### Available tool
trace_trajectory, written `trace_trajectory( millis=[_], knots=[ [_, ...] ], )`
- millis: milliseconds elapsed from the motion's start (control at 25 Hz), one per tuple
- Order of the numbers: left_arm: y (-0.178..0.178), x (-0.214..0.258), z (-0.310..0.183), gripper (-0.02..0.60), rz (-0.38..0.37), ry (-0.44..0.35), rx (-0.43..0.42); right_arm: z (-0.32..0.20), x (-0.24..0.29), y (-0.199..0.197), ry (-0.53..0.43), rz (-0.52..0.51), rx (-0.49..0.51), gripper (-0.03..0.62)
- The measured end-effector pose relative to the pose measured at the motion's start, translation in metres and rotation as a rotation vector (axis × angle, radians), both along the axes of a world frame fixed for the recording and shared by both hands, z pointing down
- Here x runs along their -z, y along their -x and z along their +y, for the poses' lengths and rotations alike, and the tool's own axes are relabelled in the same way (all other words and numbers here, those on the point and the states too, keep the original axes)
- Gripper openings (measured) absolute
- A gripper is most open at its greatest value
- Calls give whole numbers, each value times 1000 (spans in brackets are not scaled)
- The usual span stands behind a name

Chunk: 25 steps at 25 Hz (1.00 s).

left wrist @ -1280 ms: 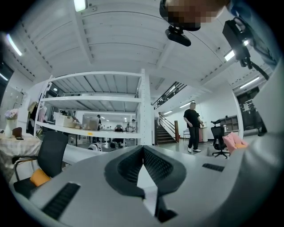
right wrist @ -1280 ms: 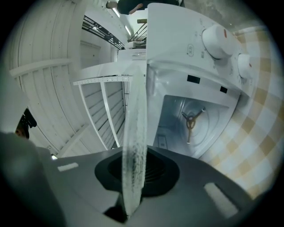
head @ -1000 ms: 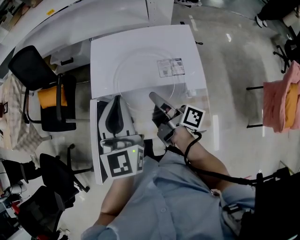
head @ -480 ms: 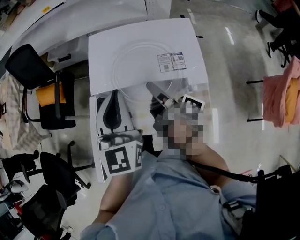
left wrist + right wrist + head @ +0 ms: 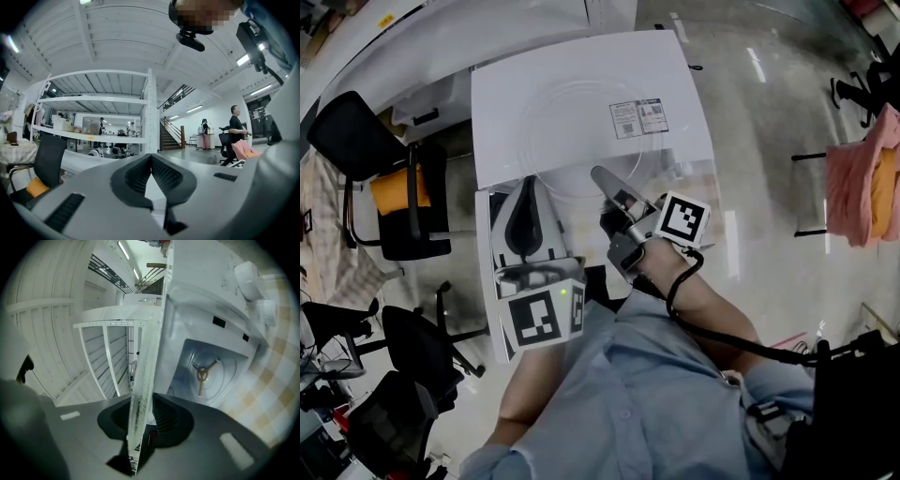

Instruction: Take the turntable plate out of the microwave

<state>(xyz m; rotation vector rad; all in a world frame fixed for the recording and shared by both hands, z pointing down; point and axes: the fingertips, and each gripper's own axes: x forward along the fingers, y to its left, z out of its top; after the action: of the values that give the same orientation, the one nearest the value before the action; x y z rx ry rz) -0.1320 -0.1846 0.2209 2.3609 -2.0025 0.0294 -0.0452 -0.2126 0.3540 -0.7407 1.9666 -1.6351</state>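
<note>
1. Turntable plate (image 5: 572,131) is being supported flat by the microwave (image 5: 511,89) top, rim between right gripper (image 5: 598,176) fingers.
2. Those fingers have just been opening, and are being seen apart.
3. Left gripper (image 5: 528,184) fingers are being held together, empty.

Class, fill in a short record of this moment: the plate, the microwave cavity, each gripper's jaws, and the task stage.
plate: clear glass turntable plate lying on top of the white microwave
microwave cavity: open, no plate in it, only the roller ring
right gripper: jaws have just been opening, plate rim between them
left gripper: jaws together, empty
stage: plate already out
</note>
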Motion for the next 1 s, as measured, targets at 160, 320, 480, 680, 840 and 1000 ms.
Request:
trace_trajectory(
  millis=[160, 320, 480, 680, 840, 1000],
  knots=[
    [-8, -2, 3, 8, 3, 4, -16, 10, 1, -6, -4, 1, -1, 77],
    [-21, -5, 8, 8, 5, 9, -43, 23, 3, -12, -9, -5, 7, 77],
    [-35, -4, 16, 8, 7, 10, -65, 39, 4, -16, -1, -15, 20, 79],
    [-44, -10, 18, 8, 10, 18, -83, 45, 3, -21, -2, -27, 16, 60],
    [-46, -12, 19, 8, 13, 23, -90, 45, 2, -22, 9, -41, 10, 55],
    [-41, -7, 16, 8, 11, 20, -84, 38, 4, -20, 15, -39, -3, 54]
  ],
)
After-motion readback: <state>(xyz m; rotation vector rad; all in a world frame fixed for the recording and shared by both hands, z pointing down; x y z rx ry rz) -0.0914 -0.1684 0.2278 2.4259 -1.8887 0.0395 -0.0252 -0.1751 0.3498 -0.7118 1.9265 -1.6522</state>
